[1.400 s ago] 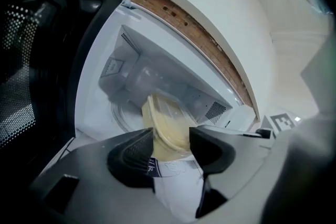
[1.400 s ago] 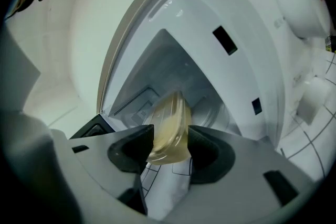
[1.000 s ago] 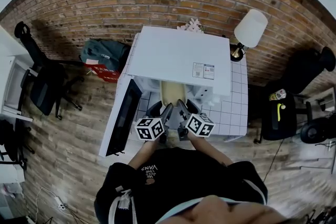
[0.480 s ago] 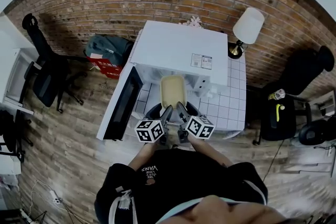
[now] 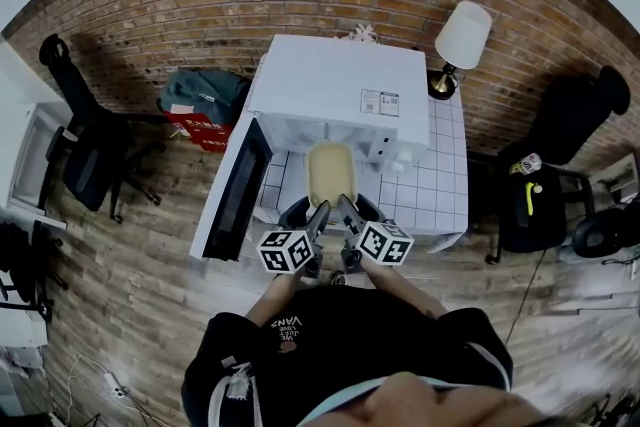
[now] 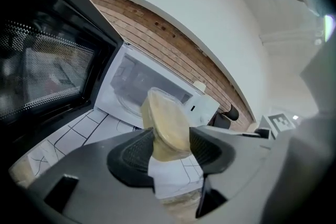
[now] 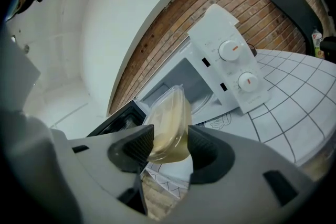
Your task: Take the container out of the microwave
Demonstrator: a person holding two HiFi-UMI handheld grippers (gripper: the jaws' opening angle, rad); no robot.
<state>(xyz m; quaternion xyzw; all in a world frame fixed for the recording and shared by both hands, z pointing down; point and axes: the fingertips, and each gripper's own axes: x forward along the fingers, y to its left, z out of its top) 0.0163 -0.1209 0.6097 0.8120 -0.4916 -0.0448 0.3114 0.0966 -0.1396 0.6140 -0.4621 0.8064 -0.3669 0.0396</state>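
A clear lidded container point(image 5: 330, 173) with pale yellow food hangs in front of the white microwave point(image 5: 345, 95), outside its open cavity. My left gripper point(image 5: 317, 212) is shut on its near left side; in the left gripper view the container point(image 6: 165, 128) sits clamped between the black pads. My right gripper point(image 5: 345, 209) is shut on its near right side, and the container point(image 7: 169, 126) fills the gap between its pads too. The microwave's door point(image 5: 232, 207) stands swung open at the left.
The microwave stands on a small white tiled table point(image 5: 438, 185). A table lamp point(image 5: 458, 43) is at the back right corner. A brick wall runs behind. Office chairs point(image 5: 85, 155) and a bag on a red crate point(image 5: 198, 110) are on the wooden floor at the left.
Both grippers have drawn the container back toward me, out of the microwave cavity; more of it now shows in front of the opening.
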